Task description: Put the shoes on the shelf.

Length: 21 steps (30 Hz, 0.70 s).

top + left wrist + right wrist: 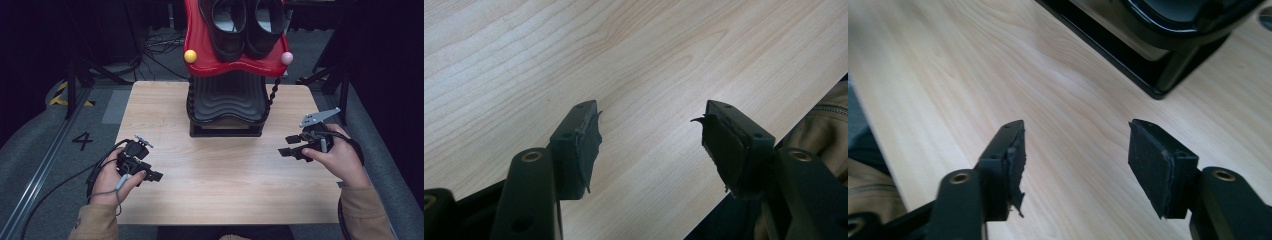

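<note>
A: Where do the tools sit?

B: The left gripper point(156, 176) rests low at about seven o'clock on the table point(225, 190), jaws spread with nothing between them. The right gripper point(287, 146) hangs at about four o'clock, jaws also apart and empty, aimed toward the middle.

A: And the thing they face?

B: The shoe rack point(227, 105) stands at twelve o'clock at the far edge. A pair of black shoes point(242, 25) sits on its red top shelf point(197, 45); the black lower shelf point(227, 97) is bare.

A: What might go wrong?

B: I judge the rack looks top-heavy. A reach that knocks the red shelf or the beaded posts point(273, 95) could rock it and spill the shoes. The pads point(1015, 155) look frayed, so a smooth shoe may slip from a shallow pinch.
</note>
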### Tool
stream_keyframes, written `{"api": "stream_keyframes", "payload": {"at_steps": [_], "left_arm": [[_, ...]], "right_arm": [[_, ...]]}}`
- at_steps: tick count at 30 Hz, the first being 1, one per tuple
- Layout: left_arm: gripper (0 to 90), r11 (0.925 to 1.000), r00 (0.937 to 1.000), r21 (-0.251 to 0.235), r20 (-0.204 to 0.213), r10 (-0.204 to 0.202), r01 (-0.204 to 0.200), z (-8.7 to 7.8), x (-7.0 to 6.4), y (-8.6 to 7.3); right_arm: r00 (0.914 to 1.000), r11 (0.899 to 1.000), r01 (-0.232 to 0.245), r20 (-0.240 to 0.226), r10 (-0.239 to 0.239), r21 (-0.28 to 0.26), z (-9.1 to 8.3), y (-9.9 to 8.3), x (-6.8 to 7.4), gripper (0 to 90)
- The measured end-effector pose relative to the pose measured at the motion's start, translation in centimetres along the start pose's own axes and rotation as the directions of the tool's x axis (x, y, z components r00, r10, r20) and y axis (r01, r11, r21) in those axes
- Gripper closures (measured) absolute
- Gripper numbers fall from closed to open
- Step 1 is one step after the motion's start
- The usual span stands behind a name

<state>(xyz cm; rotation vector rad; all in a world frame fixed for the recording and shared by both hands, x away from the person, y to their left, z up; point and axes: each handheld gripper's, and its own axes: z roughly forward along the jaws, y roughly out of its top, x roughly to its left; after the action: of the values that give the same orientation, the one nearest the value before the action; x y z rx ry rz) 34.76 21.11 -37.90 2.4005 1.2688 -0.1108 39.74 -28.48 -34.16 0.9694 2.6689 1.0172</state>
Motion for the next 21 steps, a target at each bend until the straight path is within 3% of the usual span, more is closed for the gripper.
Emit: {"api": "stream_keyframes", "payload": {"at_steps": [8,13,19,21], "left_arm": [[40.1,0.9999,0.9999,0.005,-0.005,0.013,-0.013,0.3,-0.1,0.2],[39.7,0.9998,0.9999,0.016,-0.004,0.015,-0.014,0.7,0.0,0.2],[40.0,0.9994,1.0000,0.035,-0.004,0.009,-0.008,1.2,0.1,0.3],[39.8,0.9991,0.9999,0.041,-0.001,0.013,-0.013,1.5,0.3,0.3]], "right_arm": [[0.9996,0.998,0.005,-0.028,-0.003,0.070,2.1,-0.9,-0.7,39.2],[0.9999,0.991,0.005,-0.015,-0.003,0.137,3.8,-1.7,-1.4,39.0],[0.9992,0.986,0.003,-0.041,0.004,0.166,5.1,-2.4,-1.9,38.8],[0.9992,0.980,0.001,-0.040,0.007,0.198,6.0,-2.8,-2.1,38.6]]}}
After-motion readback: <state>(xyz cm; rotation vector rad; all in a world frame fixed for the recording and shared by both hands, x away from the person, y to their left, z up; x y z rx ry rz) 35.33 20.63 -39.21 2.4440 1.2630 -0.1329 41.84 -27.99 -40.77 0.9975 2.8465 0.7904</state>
